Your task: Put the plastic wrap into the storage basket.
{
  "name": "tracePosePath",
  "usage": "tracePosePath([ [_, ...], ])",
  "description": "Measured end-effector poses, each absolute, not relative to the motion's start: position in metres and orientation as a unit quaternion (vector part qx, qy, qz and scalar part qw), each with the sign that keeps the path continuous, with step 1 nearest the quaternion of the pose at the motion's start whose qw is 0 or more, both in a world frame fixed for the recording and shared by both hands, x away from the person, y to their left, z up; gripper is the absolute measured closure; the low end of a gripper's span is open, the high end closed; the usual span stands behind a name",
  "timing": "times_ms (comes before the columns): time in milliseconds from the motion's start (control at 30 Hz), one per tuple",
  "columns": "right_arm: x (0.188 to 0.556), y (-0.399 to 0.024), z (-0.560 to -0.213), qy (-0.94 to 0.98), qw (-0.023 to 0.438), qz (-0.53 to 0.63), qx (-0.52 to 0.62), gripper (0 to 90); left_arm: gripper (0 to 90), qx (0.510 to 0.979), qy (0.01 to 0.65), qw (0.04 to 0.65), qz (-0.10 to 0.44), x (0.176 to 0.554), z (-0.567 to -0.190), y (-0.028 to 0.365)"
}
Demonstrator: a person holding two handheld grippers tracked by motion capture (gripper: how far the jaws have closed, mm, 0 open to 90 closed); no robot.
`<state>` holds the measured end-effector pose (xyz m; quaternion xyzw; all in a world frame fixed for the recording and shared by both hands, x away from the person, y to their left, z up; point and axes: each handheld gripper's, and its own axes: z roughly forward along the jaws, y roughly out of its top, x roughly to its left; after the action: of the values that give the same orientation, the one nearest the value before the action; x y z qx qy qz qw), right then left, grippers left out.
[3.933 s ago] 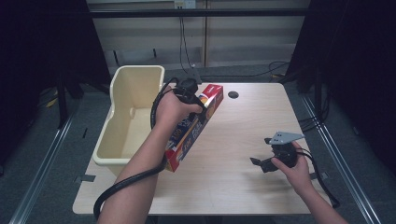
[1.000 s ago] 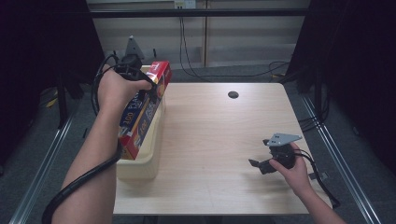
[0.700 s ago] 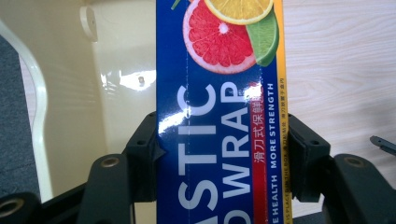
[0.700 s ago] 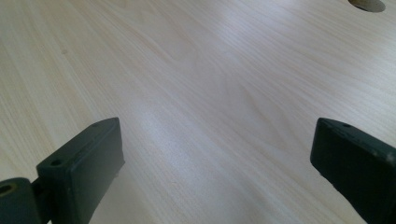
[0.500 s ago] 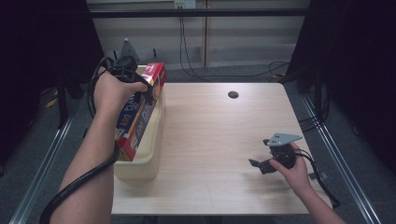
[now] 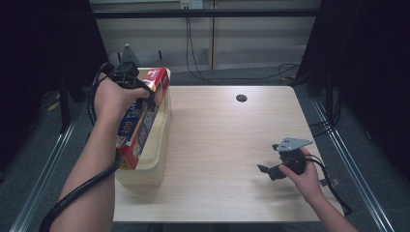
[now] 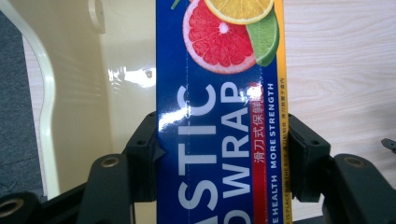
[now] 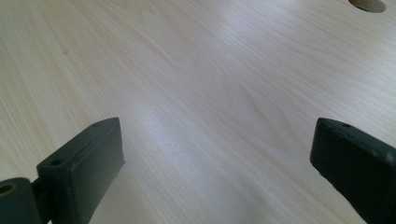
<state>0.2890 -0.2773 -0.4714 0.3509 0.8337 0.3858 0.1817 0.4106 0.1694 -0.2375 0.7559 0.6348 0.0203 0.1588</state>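
Left gripper [image 7: 219,154] clenched across the plastic wrap box [image 6: 142,118], tilted over the cream bin's [image 6: 159,159] right rim; right gripper [image 6: 273,169], jaws released, rests on bare table [image 6: 222,135] near right.

"PLASTIC WRAP", "MORE STRENGTH" on the blue box [image 7: 219,116]

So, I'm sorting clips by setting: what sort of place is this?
Probably a lab or studio recording bay, not a home: a bare wooden table ringed by black curtains, loose cables on the grey floor, and metal rails alongside.
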Motion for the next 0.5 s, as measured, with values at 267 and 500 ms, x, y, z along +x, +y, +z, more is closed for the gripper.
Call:
tracePosePath([
  [267, 0.2888, -0.277, -0.4712, 0.834, 0.182, 0.386, 0.35, 2.6, 40.9, 0.753, 0.637, 0.163, 0.025, 0.4087, -0.2311, 0.17],
  [500, 0.2887, -0.2773, -0.4706, 0.833, 0.182, 0.388, 0.351, 2.6, 40.9, 0.75, 0.64, 0.163, 0.035, 0.4079, -0.2303, 0.1739],
])
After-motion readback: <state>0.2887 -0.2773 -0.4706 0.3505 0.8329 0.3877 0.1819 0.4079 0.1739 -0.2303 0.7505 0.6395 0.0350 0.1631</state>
